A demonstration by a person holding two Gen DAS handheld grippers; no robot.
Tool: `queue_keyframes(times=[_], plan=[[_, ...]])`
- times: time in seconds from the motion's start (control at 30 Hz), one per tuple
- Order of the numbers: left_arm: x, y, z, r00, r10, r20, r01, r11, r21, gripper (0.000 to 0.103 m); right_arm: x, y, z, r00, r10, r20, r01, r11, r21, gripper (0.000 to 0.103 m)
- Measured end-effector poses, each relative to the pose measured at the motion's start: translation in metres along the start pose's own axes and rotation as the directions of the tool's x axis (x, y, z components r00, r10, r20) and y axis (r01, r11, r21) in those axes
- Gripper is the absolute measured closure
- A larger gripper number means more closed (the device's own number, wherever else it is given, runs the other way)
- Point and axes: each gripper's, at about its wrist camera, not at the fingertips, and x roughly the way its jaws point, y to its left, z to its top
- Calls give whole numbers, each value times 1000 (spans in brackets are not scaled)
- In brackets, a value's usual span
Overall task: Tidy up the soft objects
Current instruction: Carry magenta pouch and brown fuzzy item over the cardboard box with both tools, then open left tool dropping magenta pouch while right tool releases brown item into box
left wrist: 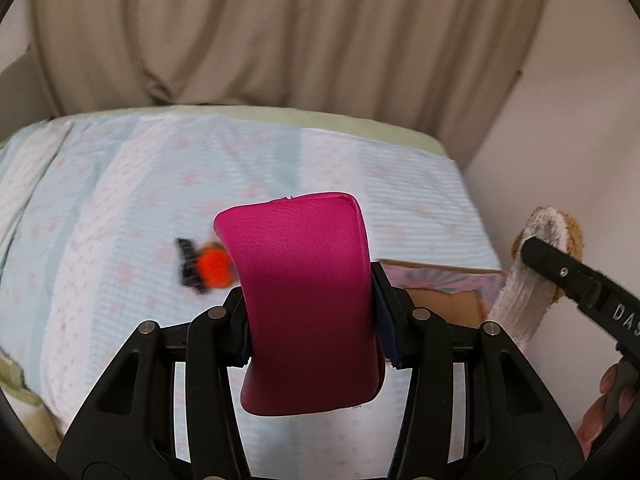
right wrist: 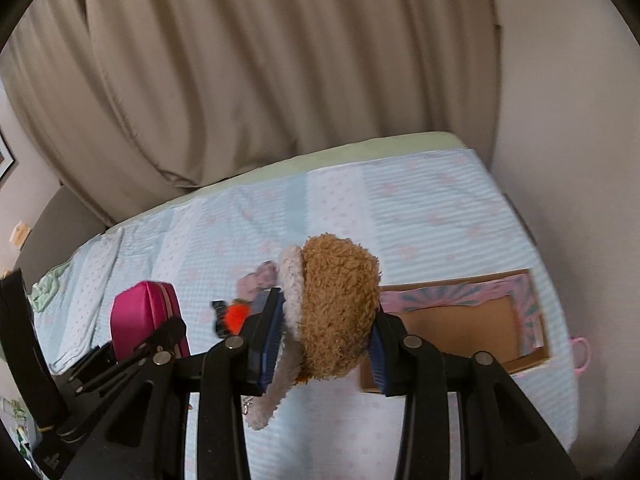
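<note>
Operator: Left gripper (left wrist: 314,320) pinches the magenta pouch (left wrist: 308,304) above the bed quilt (left wrist: 120,184). Right gripper (right wrist: 324,340) clamps the brown plush toy (right wrist: 336,308), beside the cardboard box (right wrist: 460,328).

Inspector: Risk: the plush compresses and may slip if grip loosens. The orange toy (right wrist: 236,316) remains on the quilt; a low pass could knock it.
</note>
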Motion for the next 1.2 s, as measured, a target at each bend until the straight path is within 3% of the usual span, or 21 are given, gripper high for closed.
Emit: queue_keyframes(times=[0.3,0.47,0.63,0.87,1.1,1.2], plan=[[45,-130,-2,992,-106,-60,112,990,91,59,-1,-108,14,993,-109,-44,113,990,84,68],[93,-183,-10,984,-124,-131,141,982,126,59,40,-157,16,979,-142,-145,157,983,95,68],[152,-221,-22,974,-96,-203,131,977,167,60,95,-194,12,957,-151,-247,176,981,82,68],[234,-239,-47,946,-32,-322,110,968,225,60,171,-233,-15,902,-152,-405,163,987,-8,68],[305,-250,-85,889,41,-456,139,925,354,59,232,-260,-50,838,-135,-529,150,989,-15,68],[325,-250,-99,864,66,-499,150,912,381,60,251,-265,-57,821,-135,-555,140,990,-33,68]])
